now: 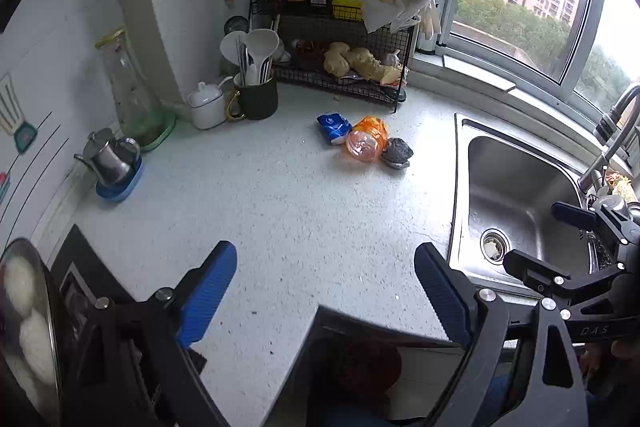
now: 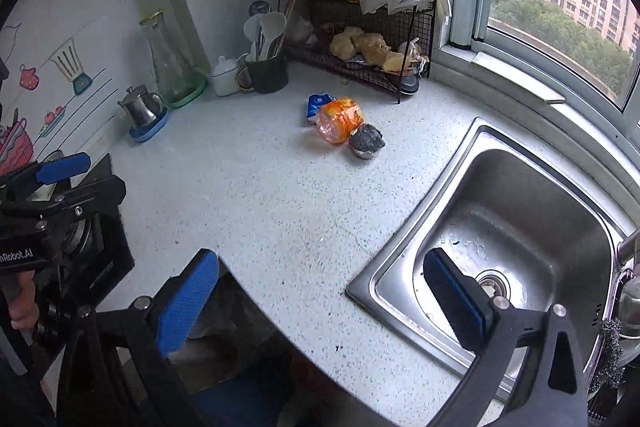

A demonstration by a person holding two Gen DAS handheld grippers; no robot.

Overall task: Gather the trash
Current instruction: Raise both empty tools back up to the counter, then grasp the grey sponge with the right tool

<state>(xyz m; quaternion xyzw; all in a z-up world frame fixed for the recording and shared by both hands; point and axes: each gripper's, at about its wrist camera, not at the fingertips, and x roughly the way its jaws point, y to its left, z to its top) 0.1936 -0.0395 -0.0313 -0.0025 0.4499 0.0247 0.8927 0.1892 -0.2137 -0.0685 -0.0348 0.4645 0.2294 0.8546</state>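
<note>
Three pieces of trash lie together on the speckled counter in front of the wire rack: a blue wrapper (image 1: 333,127) (image 2: 316,105), an orange crumpled plastic bottle (image 1: 366,139) (image 2: 340,120) and a grey crumpled ball (image 1: 397,152) (image 2: 366,141). My left gripper (image 1: 326,297) hangs open over the counter's near edge, well short of them, with nothing between its blue pads. My right gripper (image 2: 322,301) is open too, empty, one pad over the counter edge and the other over the sink. Each gripper shows at the side of the other's view.
A steel sink (image 1: 520,195) (image 2: 516,227) with a tap lies to the right. A wire rack (image 1: 340,39) with bottles and a yellow detergent jug stands at the back. A utensil cup (image 1: 256,95), white jar, glass carafe and steel pot (image 1: 114,159) line the left wall. A bowl with white balls (image 1: 24,315) sits near left.
</note>
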